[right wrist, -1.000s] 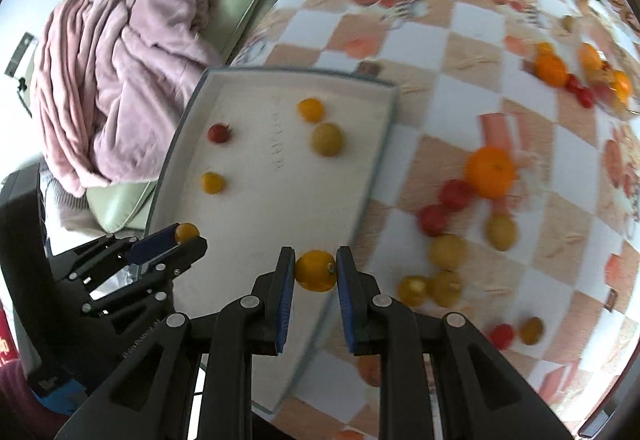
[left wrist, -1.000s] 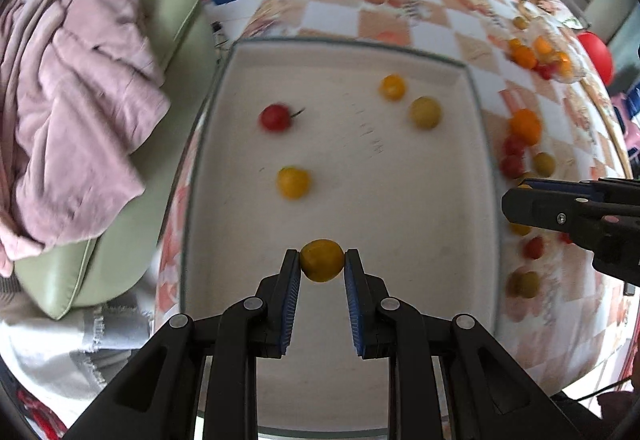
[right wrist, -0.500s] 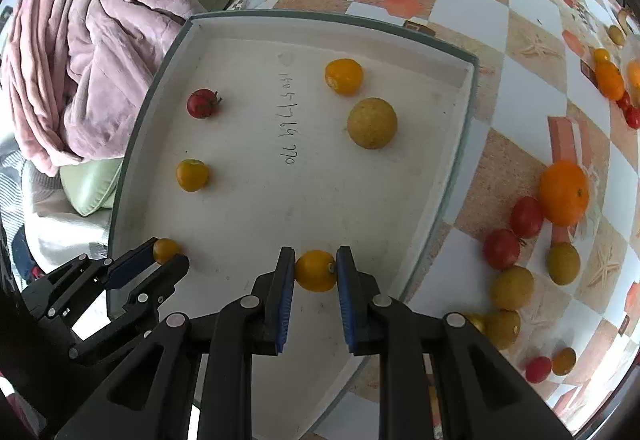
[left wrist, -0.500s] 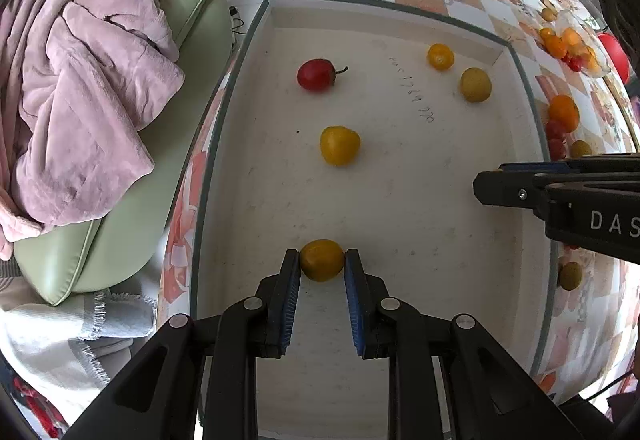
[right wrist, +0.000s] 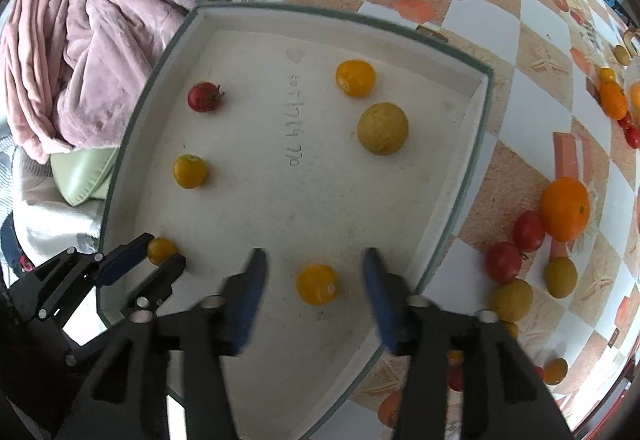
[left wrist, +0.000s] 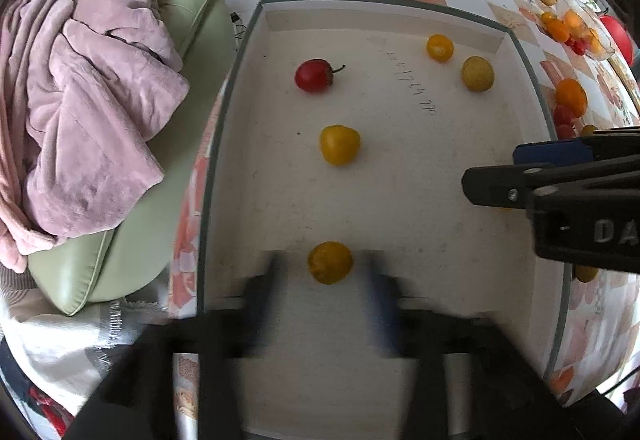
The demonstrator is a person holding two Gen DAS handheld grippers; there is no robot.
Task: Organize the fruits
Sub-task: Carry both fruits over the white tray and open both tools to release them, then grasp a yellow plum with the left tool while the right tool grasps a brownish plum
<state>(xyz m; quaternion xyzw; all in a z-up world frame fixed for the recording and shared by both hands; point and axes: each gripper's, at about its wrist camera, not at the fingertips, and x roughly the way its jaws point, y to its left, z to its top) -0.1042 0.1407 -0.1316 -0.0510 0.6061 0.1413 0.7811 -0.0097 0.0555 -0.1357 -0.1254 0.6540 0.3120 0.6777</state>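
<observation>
Two small yellow-orange fruits are seen on the floor of the white tray (right wrist: 456, 195): one (left wrist: 330, 262) lies free between the left tongs (left wrist: 326, 280), another (right wrist: 317, 284) between the right tongs (right wrist: 314, 280). Both tongs have just been opened and stand wide, pads clear. More fruit (right wrist: 564, 208) is scattered on the checkered counter (right wrist: 532, 23) beside the tray.

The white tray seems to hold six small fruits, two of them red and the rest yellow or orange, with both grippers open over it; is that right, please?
Not quite: only one fruit in the white tray is red, the red fruit near its far left corner. The other five are yellow or orange, as the right wrist view shows. The rest holds: the left gripper and the right gripper have just been opening, each with a yellow fruit lying free between its fingers.
</observation>
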